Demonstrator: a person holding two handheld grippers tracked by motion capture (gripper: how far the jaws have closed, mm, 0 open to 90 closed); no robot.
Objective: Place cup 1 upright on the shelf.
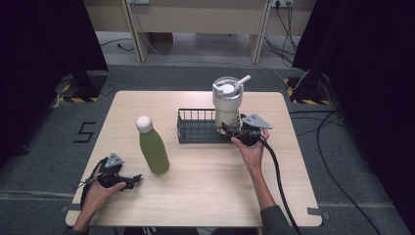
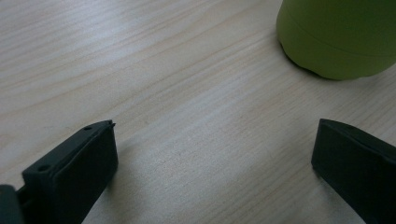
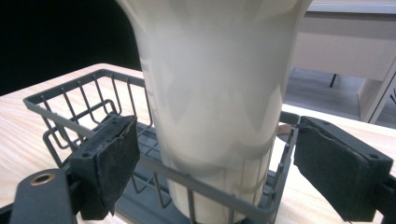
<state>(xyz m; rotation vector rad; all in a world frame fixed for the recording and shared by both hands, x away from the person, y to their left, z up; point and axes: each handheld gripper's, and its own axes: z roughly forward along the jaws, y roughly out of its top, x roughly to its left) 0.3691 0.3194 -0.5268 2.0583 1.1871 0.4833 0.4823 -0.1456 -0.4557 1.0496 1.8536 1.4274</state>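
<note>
The left hand-held gripper [image 1: 128,181] lies low on the worktop [image 1: 205,196], close to the person and to the near left of the wire basket [image 1: 195,127]. A hand [image 1: 100,191] holds it. Its two black jaws are wide apart with nothing between them, and bare wood shows in the gap in the left gripper view.

A little farther off stands the green bottle [image 1: 153,149] with a white cap [image 1: 144,123]. It is upright on the worktop, just left of the basket and not touching it. Its round green bottom [image 2: 336,37] shows just past the left jaws.

The right hand-held gripper [image 1: 234,131] sits at the near right corner of the basket, held by the other hand [image 1: 250,152]. Its jaws are spread apart, one on each side of the cream cup [image 3: 215,102], and they do not squeeze it.

The cup [image 1: 227,105] stands upright inside the right end of the dark basket [image 3: 70,112]. It has a lid [image 1: 226,89] and a white straw [image 1: 242,81] that leans to the right.
</note>
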